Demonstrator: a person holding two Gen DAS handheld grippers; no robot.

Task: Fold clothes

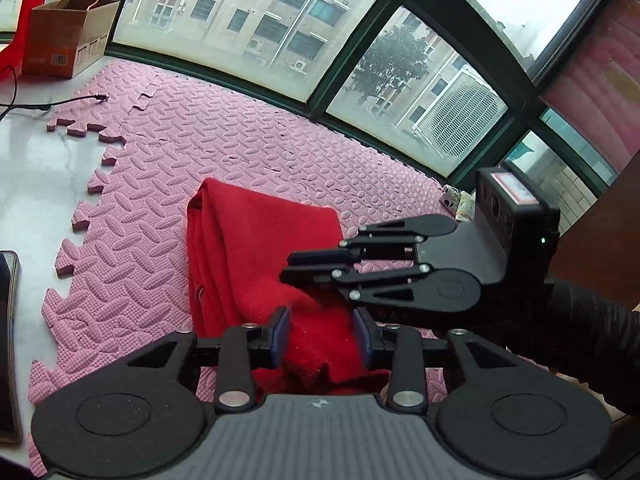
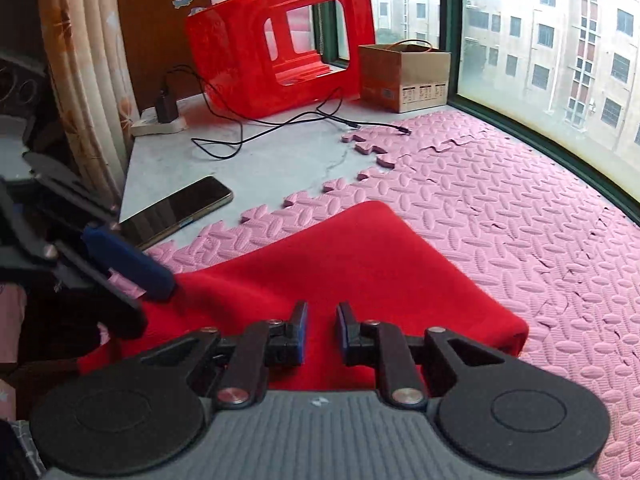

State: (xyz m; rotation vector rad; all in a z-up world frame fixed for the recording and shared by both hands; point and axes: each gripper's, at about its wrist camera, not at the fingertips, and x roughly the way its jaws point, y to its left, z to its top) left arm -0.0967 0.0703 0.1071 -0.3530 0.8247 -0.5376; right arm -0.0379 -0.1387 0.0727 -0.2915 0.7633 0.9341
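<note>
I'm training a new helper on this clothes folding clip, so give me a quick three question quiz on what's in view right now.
1. True or false: the red garment lies on the pink foam mat.
2. What sits on the bare surface left of the mat: A a phone, B a mug, C a book?
3. Is cloth pinched in the right gripper?

Key: 1 true. 2 A. 3 No, its jaws stand slightly apart above the cloth.
</note>
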